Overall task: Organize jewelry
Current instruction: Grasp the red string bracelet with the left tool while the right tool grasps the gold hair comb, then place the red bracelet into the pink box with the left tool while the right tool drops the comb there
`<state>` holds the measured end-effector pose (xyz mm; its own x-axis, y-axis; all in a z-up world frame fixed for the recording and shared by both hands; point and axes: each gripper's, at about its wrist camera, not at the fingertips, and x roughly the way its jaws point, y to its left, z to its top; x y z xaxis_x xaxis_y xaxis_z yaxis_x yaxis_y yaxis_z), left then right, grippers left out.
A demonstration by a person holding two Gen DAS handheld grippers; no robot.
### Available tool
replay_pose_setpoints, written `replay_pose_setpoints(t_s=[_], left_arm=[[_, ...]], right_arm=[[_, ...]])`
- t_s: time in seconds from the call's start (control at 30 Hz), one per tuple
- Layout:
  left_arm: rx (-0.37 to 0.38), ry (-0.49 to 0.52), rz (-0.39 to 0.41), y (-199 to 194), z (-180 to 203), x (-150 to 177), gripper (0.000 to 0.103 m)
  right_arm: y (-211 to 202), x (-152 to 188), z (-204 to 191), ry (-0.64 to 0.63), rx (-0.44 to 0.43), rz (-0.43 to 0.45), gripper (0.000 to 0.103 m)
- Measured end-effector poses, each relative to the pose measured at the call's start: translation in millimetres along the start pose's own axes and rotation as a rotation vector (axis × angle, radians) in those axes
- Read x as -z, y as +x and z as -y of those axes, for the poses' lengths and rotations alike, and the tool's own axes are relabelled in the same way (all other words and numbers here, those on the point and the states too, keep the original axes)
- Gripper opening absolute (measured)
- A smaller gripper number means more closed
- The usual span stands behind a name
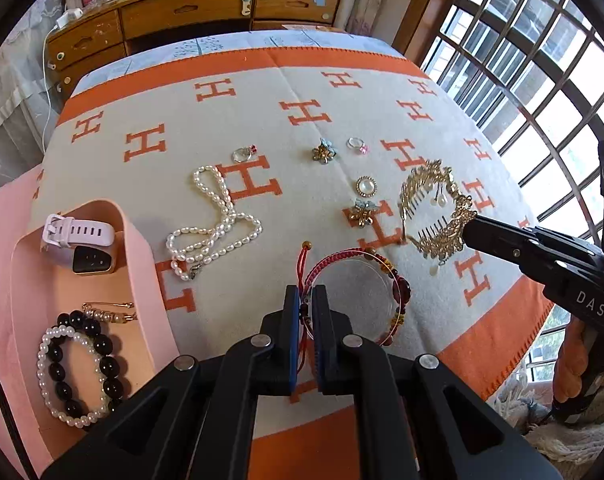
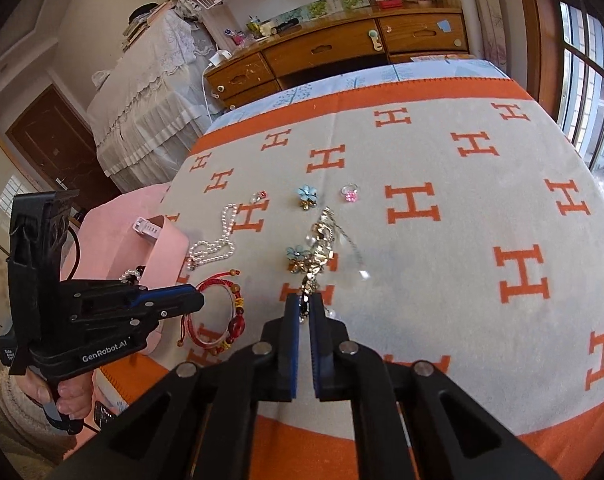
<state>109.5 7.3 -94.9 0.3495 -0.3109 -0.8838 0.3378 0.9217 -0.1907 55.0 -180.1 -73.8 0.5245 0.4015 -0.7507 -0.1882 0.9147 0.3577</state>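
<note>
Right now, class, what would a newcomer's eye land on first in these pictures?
Two black grippers over an orange-and-cream blanket: the left gripper pinches a red bracelet at the near edge, the right gripper lifts a gold hair comb. At far left, a pink tray holds a watch.

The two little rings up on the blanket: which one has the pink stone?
The ring on the right, beyond the blue flower brooch, has the pink stone. The other ring, above the pearl necklace, is clear with a small red stone.
</note>
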Motion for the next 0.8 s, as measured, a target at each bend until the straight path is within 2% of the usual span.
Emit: replay_pose_setpoints(t_s=[0.3,0.5,0.7,0.8], left_arm=[[-0.01,-0.146,0.149,-63.2,-31.5,16.8,0.004],[-0.115,-0.284,0.233,-101.8,-77.7,42.2,0.004],[-0.222,-0.353,0.215,-102.4,-116.3,64.6,0.004],[-0.231,-0.374,0.187,-90.4,-129.3,74.2,0.004]], right_arm=[[-26.4,-13.9,-52.0,-0.133,-0.052,0.055,0.001],[-35.5,-23.2,-100.5,-0.242,-0.106,0.091,0.001],[-28.9,-34.4,-145.4,-0.324,-0.161,0.084,0.001],[-27.2,-39.8,-170.3,-0.369,-0.185,0.092,0.001]])
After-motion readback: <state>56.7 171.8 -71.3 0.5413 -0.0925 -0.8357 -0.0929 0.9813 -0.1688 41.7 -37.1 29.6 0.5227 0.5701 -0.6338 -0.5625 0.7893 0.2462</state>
